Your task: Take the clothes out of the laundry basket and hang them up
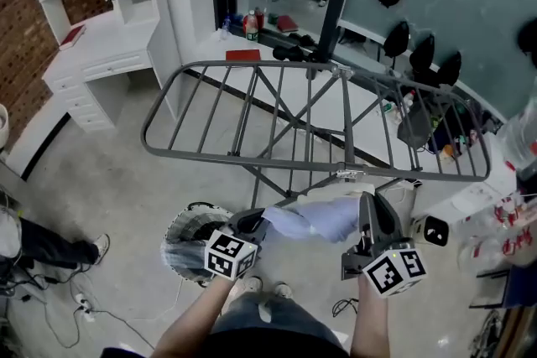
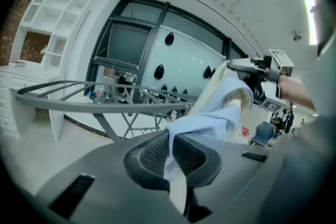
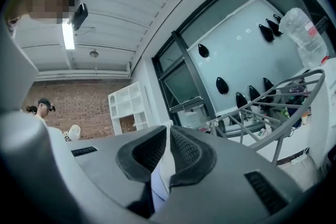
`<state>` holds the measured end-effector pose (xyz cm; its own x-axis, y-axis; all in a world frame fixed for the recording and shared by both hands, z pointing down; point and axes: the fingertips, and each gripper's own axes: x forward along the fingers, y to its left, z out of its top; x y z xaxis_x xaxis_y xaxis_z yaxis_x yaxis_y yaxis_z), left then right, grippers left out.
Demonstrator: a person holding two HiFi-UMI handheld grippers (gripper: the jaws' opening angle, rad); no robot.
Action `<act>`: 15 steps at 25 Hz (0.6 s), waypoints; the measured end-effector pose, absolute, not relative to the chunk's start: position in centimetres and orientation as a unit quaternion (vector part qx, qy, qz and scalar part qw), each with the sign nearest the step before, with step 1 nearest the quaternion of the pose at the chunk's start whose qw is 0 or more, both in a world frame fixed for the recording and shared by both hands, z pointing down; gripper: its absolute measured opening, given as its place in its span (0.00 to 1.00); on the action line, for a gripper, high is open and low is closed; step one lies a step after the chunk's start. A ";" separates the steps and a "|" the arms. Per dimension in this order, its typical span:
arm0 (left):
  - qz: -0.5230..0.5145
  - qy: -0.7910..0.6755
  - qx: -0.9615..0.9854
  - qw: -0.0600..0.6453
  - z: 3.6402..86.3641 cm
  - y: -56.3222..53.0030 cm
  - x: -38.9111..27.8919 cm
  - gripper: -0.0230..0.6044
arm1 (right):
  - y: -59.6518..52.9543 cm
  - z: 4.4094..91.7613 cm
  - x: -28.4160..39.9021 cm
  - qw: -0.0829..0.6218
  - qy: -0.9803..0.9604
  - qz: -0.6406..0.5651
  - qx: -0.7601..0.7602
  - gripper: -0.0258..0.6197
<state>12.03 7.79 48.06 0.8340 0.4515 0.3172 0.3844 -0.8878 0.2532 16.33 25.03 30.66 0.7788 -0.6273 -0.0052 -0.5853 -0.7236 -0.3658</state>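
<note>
A pale blue-white garment (image 1: 317,220) is stretched between my two grippers just below the near rail of the grey drying rack (image 1: 312,168). My left gripper (image 1: 262,220) is shut on the garment's left end (image 2: 210,118), the cloth pinched between its pads. On the right, the other gripper (image 1: 367,214) is shut on the garment's other end (image 3: 164,170). The round laundry basket (image 1: 186,241) stands on the floor below my left gripper, partly hidden by it.
A white desk with shelves (image 1: 92,21) stands at the far left. Bottles and a red book (image 1: 243,54) lie on the sill behind the rack. Dark hangers (image 1: 415,121) cling to the rack's right side. A person's leg (image 1: 50,246) and cables (image 1: 80,306) are at the left.
</note>
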 end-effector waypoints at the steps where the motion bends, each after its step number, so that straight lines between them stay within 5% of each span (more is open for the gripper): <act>1: 0.177 0.219 0.955 0.088 46.9 7.6 12.3 0.08 | 25.8 30.9 16.2 0.178 0.318 -0.060 -0.929 0.07; 15: 0.095 0.302 0.948 0.043 36.8 11.6 14.8 0.08 | 33.9 30.3 15.2 0.197 0.201 -0.028 -0.959 0.07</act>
